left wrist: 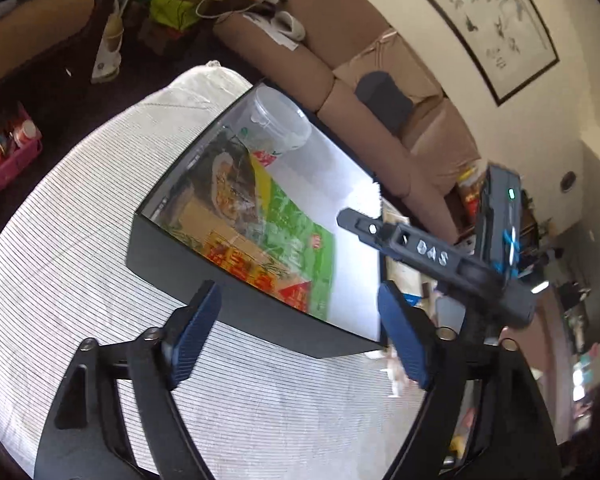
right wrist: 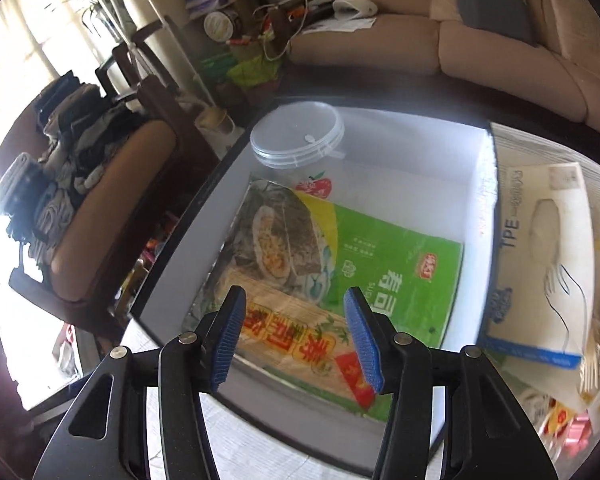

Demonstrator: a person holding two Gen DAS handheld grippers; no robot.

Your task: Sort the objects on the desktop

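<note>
A black box (left wrist: pixel 160 256) with white inner walls sits on the table. Flat inside it lies a green and yellow food packet (left wrist: pixel 284 220), and a clear lidded plastic tub (left wrist: pixel 276 120) stands in the far corner. My left gripper (left wrist: pixel 296 286) is open and empty, hovering just before the box's near wall. The right gripper's dark body (left wrist: pixel 432 254) reaches in from the right over the box. In the right wrist view, my right gripper (right wrist: pixel 294 292) is open above the near end of the packet (right wrist: pixel 340 248), holding nothing. The tub (right wrist: pixel 298 140) and the box rim (right wrist: pixel 180 240) show beyond it.
A striped white cloth (left wrist: pixel 60 260) covers the table. A white and blue glove carton (right wrist: pixel 540 260) lies just right of the box, with small snack packets beyond it. A brown sofa (right wrist: pixel 460 52) runs behind the table. A chair piled with clothes (right wrist: pixel 80 160) stands to the left.
</note>
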